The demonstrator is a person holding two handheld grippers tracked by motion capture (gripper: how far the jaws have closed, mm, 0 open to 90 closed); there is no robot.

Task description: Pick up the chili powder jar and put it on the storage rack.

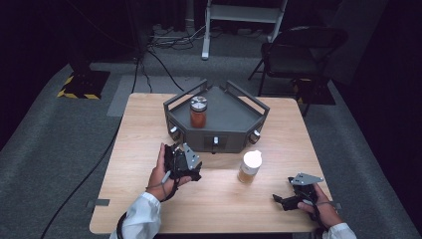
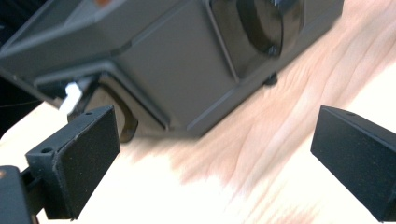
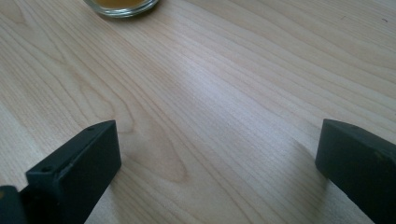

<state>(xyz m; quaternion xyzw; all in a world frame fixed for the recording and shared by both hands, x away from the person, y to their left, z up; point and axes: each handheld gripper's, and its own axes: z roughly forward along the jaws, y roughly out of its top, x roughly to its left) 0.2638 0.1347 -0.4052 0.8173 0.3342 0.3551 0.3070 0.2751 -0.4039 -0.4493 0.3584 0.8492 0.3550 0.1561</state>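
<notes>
Your forearms enter at the bottom over the desk point(image 1: 149, 124). At centre sits the grey tray point(image 1: 229, 122), a silver-lidded jar point(image 1: 198, 112) inside; lower right of it stands the white-capped jar point(image 1: 249, 167). Your left gripper point(image 1: 183, 163), fingers wide and empty, crowds the tray wall; a careless swing could bump it. Your right gripper point(image 1: 293, 194), equally spread and empty, rests lower right.

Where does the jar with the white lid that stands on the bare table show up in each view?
High view: the white-lidded jar stands right of centre on the wooden table, just in front of the grey tray.
Left gripper view: the jar is not in it; the grey tray's wall sits above the open jaws.
Right gripper view: the jar's glass base is at the top edge, left of centre.
Shared landmark: the wooden table.
</notes>
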